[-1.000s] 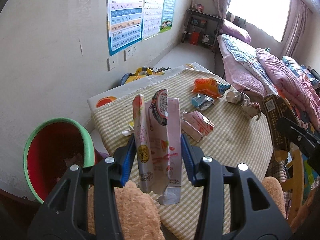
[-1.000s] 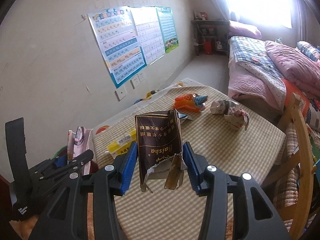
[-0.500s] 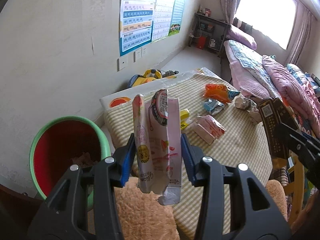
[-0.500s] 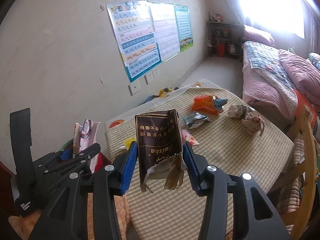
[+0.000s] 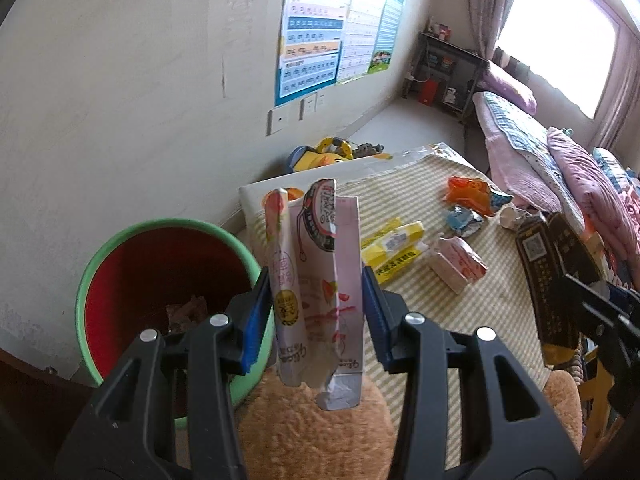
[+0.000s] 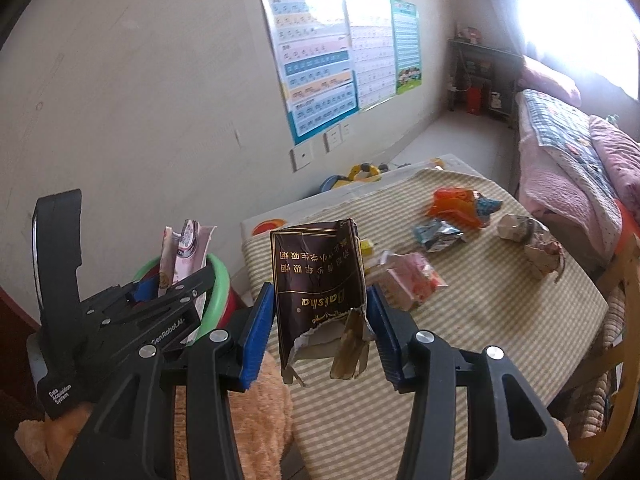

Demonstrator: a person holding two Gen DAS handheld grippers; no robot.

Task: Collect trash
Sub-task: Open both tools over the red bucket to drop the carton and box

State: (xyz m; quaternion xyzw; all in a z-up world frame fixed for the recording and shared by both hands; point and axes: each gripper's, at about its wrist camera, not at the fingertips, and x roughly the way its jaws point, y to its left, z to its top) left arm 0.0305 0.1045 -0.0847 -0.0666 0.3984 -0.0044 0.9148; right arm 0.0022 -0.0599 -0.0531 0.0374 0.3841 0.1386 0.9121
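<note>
My left gripper [image 5: 316, 312] is shut on a pink and white snack wrapper [image 5: 320, 280], held upright just right of a green-rimmed red bin [image 5: 132, 272] beside the table. My right gripper [image 6: 320, 320] is shut on a torn dark brown Baisha cigarette pack [image 6: 316, 284] above the table's near end. That pack also shows at the right of the left wrist view [image 5: 544, 280]. The left gripper with its wrapper shows in the right wrist view [image 6: 172, 280] over the bin rim [image 6: 218, 280].
On the checked tablecloth [image 5: 460, 328] lie a yellow box [image 5: 396, 248], a pink carton [image 5: 456, 264], an orange bag [image 5: 468, 196], a blue foil wrapper [image 5: 460, 220] and crumpled paper [image 6: 532, 240]. A bed [image 5: 560, 168] stands right. A wooden chair [image 6: 624, 288] stands by the table.
Both grippers have drawn back and left with their trash. The bin has come nearer to the left gripper and fills more of its view.
</note>
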